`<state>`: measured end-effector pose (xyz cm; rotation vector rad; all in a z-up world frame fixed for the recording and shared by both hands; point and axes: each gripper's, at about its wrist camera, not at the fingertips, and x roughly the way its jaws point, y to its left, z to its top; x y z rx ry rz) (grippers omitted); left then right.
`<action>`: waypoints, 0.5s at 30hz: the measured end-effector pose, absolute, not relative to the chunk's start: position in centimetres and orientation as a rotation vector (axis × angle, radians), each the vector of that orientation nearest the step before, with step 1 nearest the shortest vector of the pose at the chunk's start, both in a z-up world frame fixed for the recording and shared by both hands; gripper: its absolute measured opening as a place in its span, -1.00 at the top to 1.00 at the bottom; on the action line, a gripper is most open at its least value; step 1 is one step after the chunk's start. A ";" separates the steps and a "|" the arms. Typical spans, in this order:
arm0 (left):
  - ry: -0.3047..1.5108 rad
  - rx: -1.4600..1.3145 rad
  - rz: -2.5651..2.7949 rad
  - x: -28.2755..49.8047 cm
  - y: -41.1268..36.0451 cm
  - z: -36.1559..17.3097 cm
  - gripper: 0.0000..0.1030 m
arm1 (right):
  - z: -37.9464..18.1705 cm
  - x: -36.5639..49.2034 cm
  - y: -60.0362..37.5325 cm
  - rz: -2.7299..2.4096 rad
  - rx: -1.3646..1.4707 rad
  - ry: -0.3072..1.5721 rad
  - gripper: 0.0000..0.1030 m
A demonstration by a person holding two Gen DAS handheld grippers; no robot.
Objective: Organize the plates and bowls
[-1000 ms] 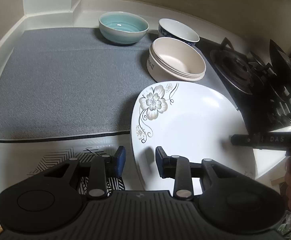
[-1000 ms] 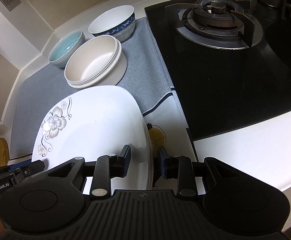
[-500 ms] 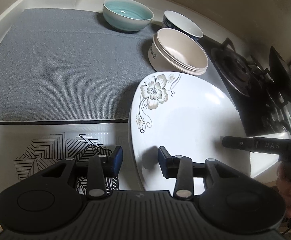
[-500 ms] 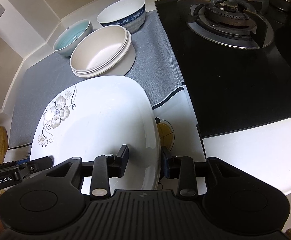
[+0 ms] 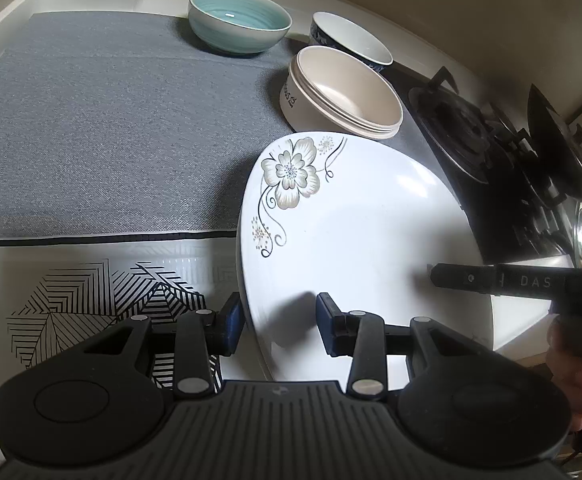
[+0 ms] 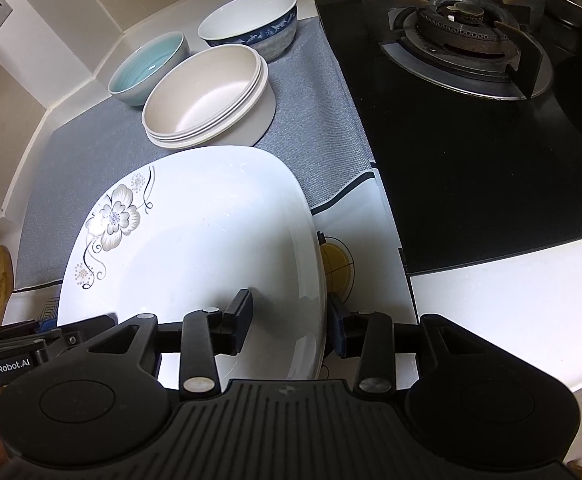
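My left gripper [image 5: 277, 322] had its two fingers set either side of the near-left rim of the white flowered plate [image 5: 355, 232], one pad [image 5: 232, 322] under the outer edge and the other above the plate's inner face; a gap showed at the upper pad, so I judged it a loose straddle more than a firm pinch. My right gripper [image 6: 289, 322] did the same on the opposite, near-right rim of the plate [image 6: 195, 248], its fingers parted with the edge between them. So the plate sat between my two tools, carried by both, tilted a little, with its flower corner pointing away toward the grey mat [image 5: 103, 128].

Ahead of the plate on the mat stood the stacked cream bowls [image 5: 343, 94], just beyond its far edge and close to touching in both views. Behind those were the teal bowl [image 5: 239, 20] and the blue-patterned bowl [image 5: 351, 42]. The gas hob [image 6: 471, 112] lay off to my right.

The open stretch of mat lay forward and to the left, on my left hand's side, so I reckoned the plate had to travel that way, clear of the cream stack
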<state>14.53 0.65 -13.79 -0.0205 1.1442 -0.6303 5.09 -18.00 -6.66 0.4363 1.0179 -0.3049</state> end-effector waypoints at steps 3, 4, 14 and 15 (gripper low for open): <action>1.144 -0.023 -0.636 14.5 0.7 -13.8 0.18 | -6.6 5.1 -18.0 -0.310 0.438 1.021 0.17; 1.145 -0.024 -0.639 14.5 0.7 -13.8 0.18 | -6.6 5.1 -18.0 -0.312 0.436 1.022 0.17; 1.145 -0.037 -0.652 14.6 1.0 -13.9 0.18 | -6.5 5.4 -17.8 -0.327 0.423 1.030 0.17; 1.144 -0.038 -0.652 14.6 1.0 -14.0 0.18 | -6.5 5.4 -17.7 -0.327 0.419 1.030 0.17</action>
